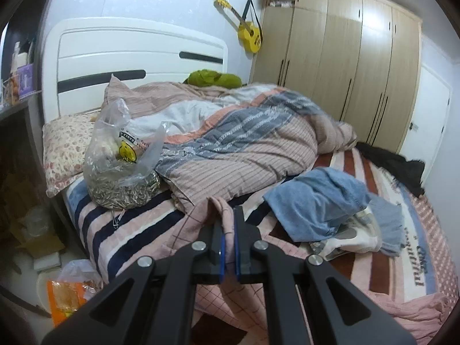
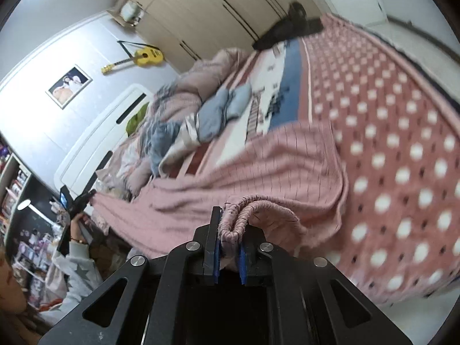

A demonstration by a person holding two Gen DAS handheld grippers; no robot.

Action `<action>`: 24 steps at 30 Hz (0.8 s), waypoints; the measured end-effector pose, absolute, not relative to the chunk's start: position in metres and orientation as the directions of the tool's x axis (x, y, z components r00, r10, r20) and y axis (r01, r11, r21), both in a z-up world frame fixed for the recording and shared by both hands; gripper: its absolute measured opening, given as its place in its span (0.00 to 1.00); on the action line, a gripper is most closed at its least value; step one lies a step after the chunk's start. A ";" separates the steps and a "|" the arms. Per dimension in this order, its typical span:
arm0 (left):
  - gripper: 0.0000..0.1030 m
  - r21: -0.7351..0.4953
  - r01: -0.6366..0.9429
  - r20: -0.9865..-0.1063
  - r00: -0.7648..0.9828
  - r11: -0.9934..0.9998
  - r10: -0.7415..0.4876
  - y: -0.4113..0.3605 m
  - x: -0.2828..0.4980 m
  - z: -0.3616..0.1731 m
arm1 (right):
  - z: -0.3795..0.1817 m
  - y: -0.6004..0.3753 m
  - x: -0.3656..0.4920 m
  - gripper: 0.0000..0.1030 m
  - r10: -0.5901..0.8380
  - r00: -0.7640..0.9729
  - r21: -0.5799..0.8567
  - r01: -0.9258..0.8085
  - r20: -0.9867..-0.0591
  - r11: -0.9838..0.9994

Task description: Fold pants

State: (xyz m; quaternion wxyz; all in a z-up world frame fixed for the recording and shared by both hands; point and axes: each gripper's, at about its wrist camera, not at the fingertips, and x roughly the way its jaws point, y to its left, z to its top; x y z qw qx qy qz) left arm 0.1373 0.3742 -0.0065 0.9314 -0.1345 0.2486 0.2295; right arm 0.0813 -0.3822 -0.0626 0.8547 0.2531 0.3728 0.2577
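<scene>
Nearest to me in the left wrist view, my left gripper [image 1: 228,224] is clamped tight on a fold of the pink checked pants [image 1: 201,227], the cloth pinched between the blue pads [image 1: 221,247] with almost no gap. In the right wrist view, my right gripper [image 2: 230,230] is closed on the gathered elastic waistband [image 2: 244,205] of the same pants, the bunched band squeezed between its pads.

From the right gripper the pants spread out toward 11 o'clock across the near edge of the bed [image 2: 402,149], over the pink dotted blanket. At about 9 o'clock in that view I see a person's sleeve [image 2: 77,273] with star shapes, and a hand holding the other gripper at the far end of the cloth.

Beyond the left gripper, at 2 o'clock, a crumpled pile of blue denim clothing [image 1: 319,201] lies on the striped bedcover. At 10 o'clock a clear plastic bag [image 1: 123,166] of seeds sits near the bed's left edge, just beside a floral pillow [image 1: 63,149]. A striped quilt [image 1: 235,138] is heaped behind them at 12 o'clock.

Farther back stand the white headboard [image 1: 138,57], a yellow guitar [image 1: 247,28] on the wall at 1 o'clock, and a light wooden wardrobe [image 1: 345,57] at 2 o'clock.
</scene>
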 end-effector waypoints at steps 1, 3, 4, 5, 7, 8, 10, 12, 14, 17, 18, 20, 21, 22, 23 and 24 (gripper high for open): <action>0.02 -0.128 -0.500 -0.540 0.759 0.856 0.363 0.376 0.144 -0.008 | -0.058 -0.384 0.088 0.04 0.622 0.592 0.618 -0.250 -0.512 0.746; 0.02 -0.114 -0.514 -0.584 0.727 0.850 0.361 0.383 0.165 -0.016 | -0.052 -0.389 0.106 0.04 0.604 0.594 0.605 -0.233 -0.532 0.762; 0.02 -0.110 -0.519 -0.599 0.715 0.848 0.360 0.385 0.173 -0.020 | -0.051 -0.391 0.120 0.04 0.590 0.593 0.599 -0.215 -0.548 0.771; 0.02 -0.102 -0.522 -0.612 0.704 0.847 0.360 0.387 0.182 -0.025 | -0.052 -0.392 0.130 0.04 0.580 0.591 0.593 -0.203 -0.560 0.779; 0.02 -0.064 -0.535 -0.643 0.667 0.842 0.375 0.389 0.207 -0.038 | -0.057 -0.396 0.155 0.04 0.551 0.589 0.572 -0.174 -0.592 0.801; 0.02 -0.054 -0.539 -0.655 0.655 0.841 0.378 0.390 0.215 -0.043 | -0.061 -0.397 0.168 0.04 0.533 0.586 0.557 -0.160 -0.610 0.815; 0.02 -0.039 -0.543 -0.679 0.630 0.839 0.377 0.391 0.238 -0.057 | -0.071 -0.399 0.193 0.04 0.502 0.574 0.533 -0.130 -0.647 0.836; 0.02 -0.024 -0.548 -0.696 0.609 0.836 0.380 0.392 0.257 -0.069 | -0.087 -0.403 0.209 0.04 0.482 0.556 0.524 -0.095 -0.677 0.847; 0.02 -0.001 -0.564 -0.714 0.579 0.826 0.394 0.392 0.277 -0.084 | -0.102 -0.405 0.227 0.04 0.453 0.543 0.502 -0.066 -0.707 0.862; 0.04 0.024 -0.569 -0.739 0.544 0.822 0.398 0.390 0.296 -0.103 | -0.121 -0.405 0.246 0.04 0.440 0.520 0.495 -0.038 -0.732 0.868; 0.04 0.026 -0.570 -0.745 0.537 0.821 0.396 0.390 0.301 -0.107 | -0.127 -0.405 0.250 0.05 0.439 0.512 0.493 -0.034 -0.739 0.869; 0.09 0.013 -0.571 -0.760 0.528 0.821 0.379 0.388 0.307 -0.116 | -0.134 -0.401 0.254 0.06 0.428 0.493 0.473 -0.038 -0.757 0.880; 0.14 0.006 -0.572 -0.766 0.525 0.820 0.371 0.388 0.307 -0.119 | -0.136 -0.400 0.254 0.07 0.422 0.487 0.464 -0.039 -0.765 0.885; 0.31 0.006 -0.571 -0.765 0.526 0.821 0.372 0.388 0.307 -0.120 | -0.137 -0.398 0.253 0.11 0.418 0.485 0.455 -0.047 -0.768 0.890; 0.45 0.015 -0.572 -0.760 0.527 0.820 0.381 0.387 0.305 -0.119 | -0.136 -0.398 0.251 0.18 0.419 0.486 0.451 -0.056 -0.767 0.891; 0.47 0.036 -0.568 -0.747 0.531 0.822 0.399 0.384 0.301 -0.116 | -0.134 -0.398 0.248 0.23 0.421 0.489 0.451 -0.063 -0.764 0.890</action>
